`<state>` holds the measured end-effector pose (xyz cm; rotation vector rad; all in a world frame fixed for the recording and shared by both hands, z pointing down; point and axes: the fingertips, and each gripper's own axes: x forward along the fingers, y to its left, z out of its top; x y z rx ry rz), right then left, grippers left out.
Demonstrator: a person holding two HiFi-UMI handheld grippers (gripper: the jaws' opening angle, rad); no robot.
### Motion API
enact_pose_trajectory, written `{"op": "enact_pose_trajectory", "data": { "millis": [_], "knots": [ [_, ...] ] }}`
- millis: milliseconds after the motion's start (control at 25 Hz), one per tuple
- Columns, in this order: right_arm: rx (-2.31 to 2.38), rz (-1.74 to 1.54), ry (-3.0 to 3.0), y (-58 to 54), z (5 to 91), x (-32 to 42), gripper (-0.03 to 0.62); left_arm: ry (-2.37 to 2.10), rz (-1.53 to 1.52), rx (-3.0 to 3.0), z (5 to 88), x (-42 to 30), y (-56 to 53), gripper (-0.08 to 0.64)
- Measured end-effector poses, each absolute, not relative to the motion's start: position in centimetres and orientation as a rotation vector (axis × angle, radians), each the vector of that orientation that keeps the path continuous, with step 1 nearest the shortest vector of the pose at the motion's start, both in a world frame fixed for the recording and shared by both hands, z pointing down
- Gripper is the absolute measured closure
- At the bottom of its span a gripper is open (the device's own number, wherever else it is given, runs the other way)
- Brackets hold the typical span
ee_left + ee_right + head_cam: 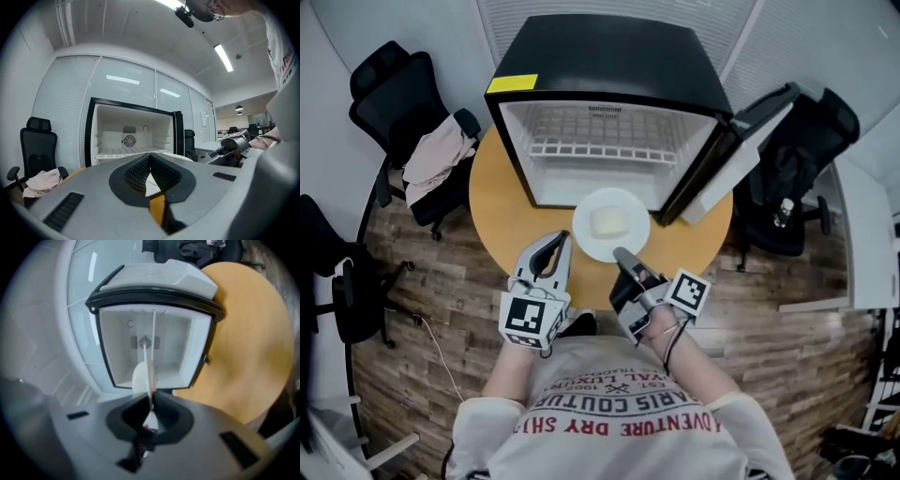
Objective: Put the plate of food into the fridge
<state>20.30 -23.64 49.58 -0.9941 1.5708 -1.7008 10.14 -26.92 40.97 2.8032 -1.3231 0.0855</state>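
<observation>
Left gripper (558, 242) is pinched shut on nothing, and the right gripper (621, 253) is clamped on the near rim of the plate (633, 208) of food (609, 222), mid-table (502, 211). Fridge (609, 56) just beyond is already open and empty, so I'd say only the slide-in is left.

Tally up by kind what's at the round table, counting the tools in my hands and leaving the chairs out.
fridge: 1
plate of food: 1
tools: 2, the left tool and the right tool
total: 4
</observation>
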Motion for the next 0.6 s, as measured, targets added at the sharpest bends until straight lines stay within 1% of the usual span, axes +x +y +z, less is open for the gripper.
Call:
{"op": "enact_pose_trajectory", "data": {
  "millis": [320, 600],
  "knots": [
    [-1.011, -1.642, 1.530, -31.4, 48.9, 20.6, 0.554, -1.328, 0.086, 2.830, 40.6, 9.1, -34.0, 0.531],
    [-1.014, -1.611, 1.504, -35.9, 48.5, 19.7, 0.554, -1.302, 0.082, 2.840, 41.0, 8.3, -38.1, 0.531]
  ]
}}
